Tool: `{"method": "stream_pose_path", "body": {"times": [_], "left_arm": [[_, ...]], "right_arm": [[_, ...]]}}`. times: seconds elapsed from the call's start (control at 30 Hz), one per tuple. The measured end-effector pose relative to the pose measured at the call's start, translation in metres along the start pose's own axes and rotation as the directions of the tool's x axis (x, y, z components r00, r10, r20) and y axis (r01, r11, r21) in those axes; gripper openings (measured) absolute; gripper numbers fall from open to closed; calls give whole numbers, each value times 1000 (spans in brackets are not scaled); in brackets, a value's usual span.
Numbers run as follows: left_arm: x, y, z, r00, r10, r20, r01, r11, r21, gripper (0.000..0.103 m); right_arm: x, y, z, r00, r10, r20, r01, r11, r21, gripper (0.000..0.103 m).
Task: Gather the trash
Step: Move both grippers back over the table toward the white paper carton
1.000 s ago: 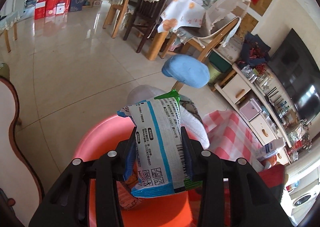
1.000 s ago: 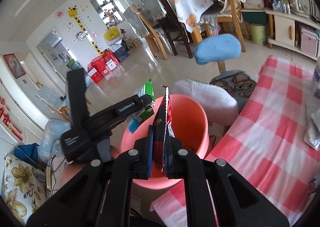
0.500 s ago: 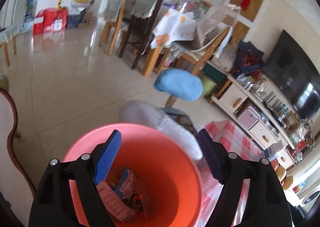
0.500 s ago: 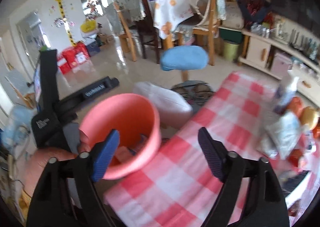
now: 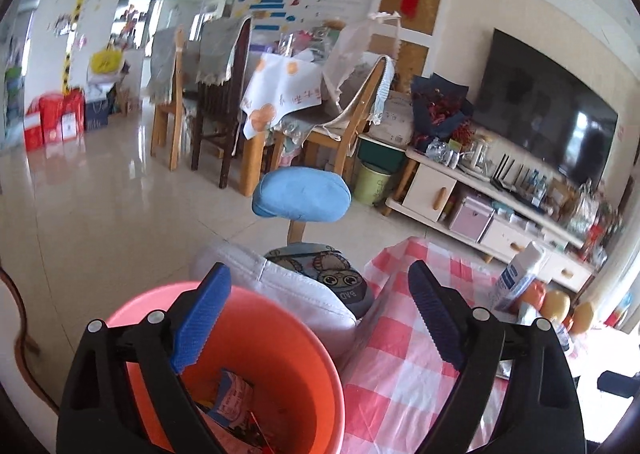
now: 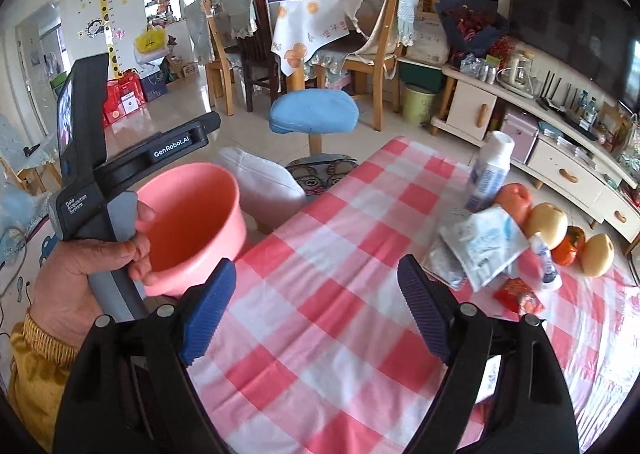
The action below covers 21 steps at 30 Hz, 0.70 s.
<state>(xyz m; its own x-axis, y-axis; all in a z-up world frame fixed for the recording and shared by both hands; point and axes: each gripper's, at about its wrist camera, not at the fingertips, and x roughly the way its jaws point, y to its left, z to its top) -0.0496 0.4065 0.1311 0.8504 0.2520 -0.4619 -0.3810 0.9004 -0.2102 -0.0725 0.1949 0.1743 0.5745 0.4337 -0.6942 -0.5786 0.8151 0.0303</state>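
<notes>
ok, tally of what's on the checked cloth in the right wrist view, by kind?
fruit: 4
white bottle: 1
pale packets: 2, overlapping
small tube: 1
red wrapper: 1
Total: 9

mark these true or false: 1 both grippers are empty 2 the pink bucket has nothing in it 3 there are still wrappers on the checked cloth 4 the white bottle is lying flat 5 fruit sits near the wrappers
1. True: the left gripper and right gripper both stand wide with nothing between the pads; the left jaws are opening.
2. False: the pink bucket holds wrappers.
3. True: a white packet and a red wrapper lie on the checked cloth.
4. False: the white bottle stands upright, slightly tilted.
5. True: the fruit sits just beyond the white packet.
</notes>
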Motion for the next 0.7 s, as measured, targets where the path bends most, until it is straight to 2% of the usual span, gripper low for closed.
{"method": "stream_pose_path", "body": {"times": [0.07,0.23,0.4,0.63,0.7], "left_arm": [[-1,-4,-1,1000,14,-11,-14,1000,6,89],[5,-12,-5,998,-13,-61,14,1000,21,89],[8,-31,-15,997,-18,-77,25,996,91,89],[15,-63,-29,992,-34,-120,59,975,213,89],[14,-71,-31,991,-59,-124,86,970,225,89]], "right_arm": [[-3,-7,-5,1000,-12,12,12,1000,5,89],[-4,-24,-18,999,-32,-2,33,999,43,89],[-11,-45,-22,999,-49,8,49,995,85,89],[-23,-74,-29,996,-84,30,80,988,130,89],[-28,-84,-32,995,-88,42,82,987,142,89]]}}
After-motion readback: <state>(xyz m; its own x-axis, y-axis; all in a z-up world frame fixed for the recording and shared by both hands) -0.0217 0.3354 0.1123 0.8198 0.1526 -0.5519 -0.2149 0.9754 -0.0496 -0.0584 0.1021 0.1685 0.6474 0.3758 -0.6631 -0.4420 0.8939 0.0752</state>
